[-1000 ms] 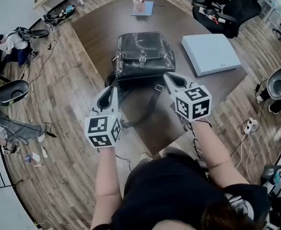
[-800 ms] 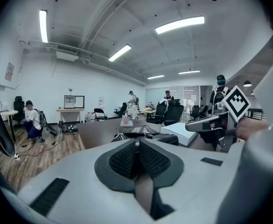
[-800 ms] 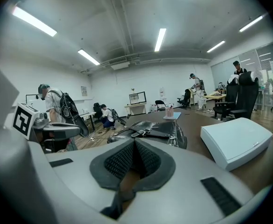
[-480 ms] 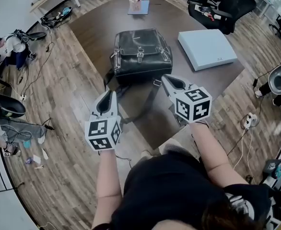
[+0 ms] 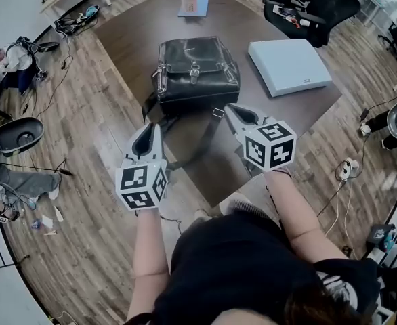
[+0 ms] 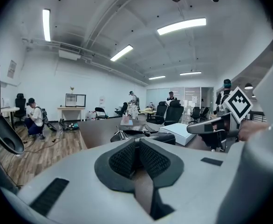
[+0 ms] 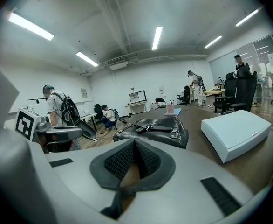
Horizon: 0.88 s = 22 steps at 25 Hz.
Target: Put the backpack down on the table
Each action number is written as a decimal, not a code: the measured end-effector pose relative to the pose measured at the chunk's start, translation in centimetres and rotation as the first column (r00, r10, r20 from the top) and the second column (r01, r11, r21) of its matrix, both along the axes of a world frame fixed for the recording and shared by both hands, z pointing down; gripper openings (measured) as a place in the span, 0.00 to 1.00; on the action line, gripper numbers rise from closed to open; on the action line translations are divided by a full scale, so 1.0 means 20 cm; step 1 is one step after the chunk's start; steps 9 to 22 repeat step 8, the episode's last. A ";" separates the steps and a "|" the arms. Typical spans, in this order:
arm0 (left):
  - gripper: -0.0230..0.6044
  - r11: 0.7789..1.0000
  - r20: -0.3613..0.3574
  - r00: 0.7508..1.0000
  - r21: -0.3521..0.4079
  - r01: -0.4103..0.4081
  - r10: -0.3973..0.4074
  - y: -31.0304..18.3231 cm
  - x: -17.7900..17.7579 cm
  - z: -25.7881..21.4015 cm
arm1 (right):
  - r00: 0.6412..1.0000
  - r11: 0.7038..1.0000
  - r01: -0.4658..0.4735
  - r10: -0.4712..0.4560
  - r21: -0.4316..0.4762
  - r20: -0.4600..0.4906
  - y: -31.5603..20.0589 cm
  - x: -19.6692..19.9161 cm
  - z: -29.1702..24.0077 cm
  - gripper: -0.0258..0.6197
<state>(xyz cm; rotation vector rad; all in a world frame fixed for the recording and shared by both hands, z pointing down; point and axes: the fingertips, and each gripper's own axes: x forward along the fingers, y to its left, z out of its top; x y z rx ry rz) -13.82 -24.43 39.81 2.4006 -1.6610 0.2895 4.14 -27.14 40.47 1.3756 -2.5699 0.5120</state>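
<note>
Backpack (image 5: 197, 70) on table (image 5: 134, 29), upper centre; strap (image 5: 204, 141) partly hidden behind left gripper (image 5: 147, 128). It and right gripper (image 5: 231, 110): fingers pressed together, empty.

Left gripper (image 5: 148, 128) and right gripper (image 5: 231, 110) held forward, jaws closed.

I count two grippers in my hands, the left gripper (image 5: 151, 127) and the right gripper (image 5: 232, 110), each carrying one marker cube. On the one table (image 5: 137, 36) there is one black backpack (image 5: 195, 66), one flat white box (image 5: 290, 65) right of centre, and, near the top edge, one pink cup (image 5: 189, 5) on one blue sheet (image 5: 202, 9). One person (image 5: 12, 58) crouches at the upper left. Black office chairs (image 5: 307, 9) crowd the upper right; I cannot count them surely.
</note>
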 end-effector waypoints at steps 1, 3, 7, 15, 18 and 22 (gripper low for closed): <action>0.12 1.000 -0.001 1.000 -0.002 0.000 0.000 0.00 0.00 0.00 | 1.000 1.000 0.000 0.000 -0.002 -0.001 0.00 0.00 0.00 0.07; 0.12 1.000 -0.003 1.000 -0.005 0.002 -0.002 0.00 0.00 0.01 | 1.000 1.000 0.002 -0.002 -0.005 -0.003 0.00 0.00 0.01 0.07; 0.12 1.000 -0.007 1.000 -0.008 0.006 -0.006 -0.02 -0.01 0.01 | 1.000 1.000 0.006 -0.006 -0.010 -0.002 -0.02 0.00 0.01 0.07; 0.12 1.000 -0.008 1.000 -0.008 0.007 -0.007 -0.02 -0.01 0.02 | 1.000 1.000 0.006 -0.006 -0.011 -0.001 -0.02 0.01 0.02 0.07; 0.12 1.000 -0.008 1.000 -0.008 0.007 -0.007 -0.02 -0.01 0.02 | 1.000 1.000 0.006 -0.006 -0.011 -0.001 -0.02 0.01 0.02 0.07; 0.12 1.000 -0.008 1.000 -0.008 0.007 -0.007 -0.02 -0.01 0.02 | 1.000 1.000 0.006 -0.006 -0.011 -0.001 -0.02 0.01 0.02 0.07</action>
